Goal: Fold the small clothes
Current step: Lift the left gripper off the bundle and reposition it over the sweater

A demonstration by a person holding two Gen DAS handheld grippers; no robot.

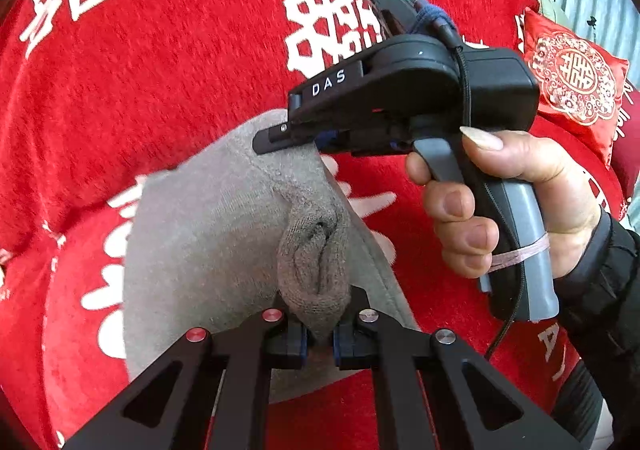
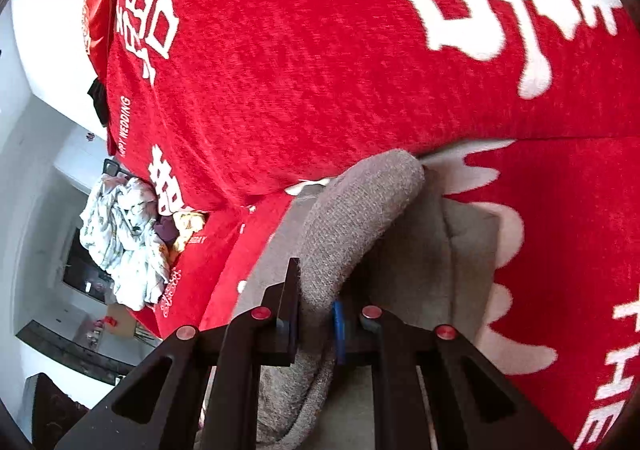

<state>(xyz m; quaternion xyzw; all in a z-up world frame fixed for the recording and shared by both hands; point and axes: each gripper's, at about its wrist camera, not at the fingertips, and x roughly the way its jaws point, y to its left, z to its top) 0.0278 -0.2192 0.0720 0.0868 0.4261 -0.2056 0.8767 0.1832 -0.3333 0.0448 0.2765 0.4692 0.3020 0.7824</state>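
Observation:
A grey sock (image 1: 224,226) lies on a red blanket (image 1: 180,70) with white characters. My left gripper (image 1: 320,334) is shut on a bunched end of the sock, near the bottom middle of the left wrist view. My right gripper (image 1: 288,136), held by a hand, pinches the sock's far edge in that view. In the right wrist view the right gripper (image 2: 316,324) is shut on a rolled part of the grey sock (image 2: 352,222), which curves up between the fingers. The rest of the sock (image 2: 420,270) lies flat behind it.
A red embroidered cushion (image 1: 572,78) lies at the far right. A heap of crumpled light clothes (image 2: 124,238) sits at the blanket's left edge, with the floor and furniture beyond it.

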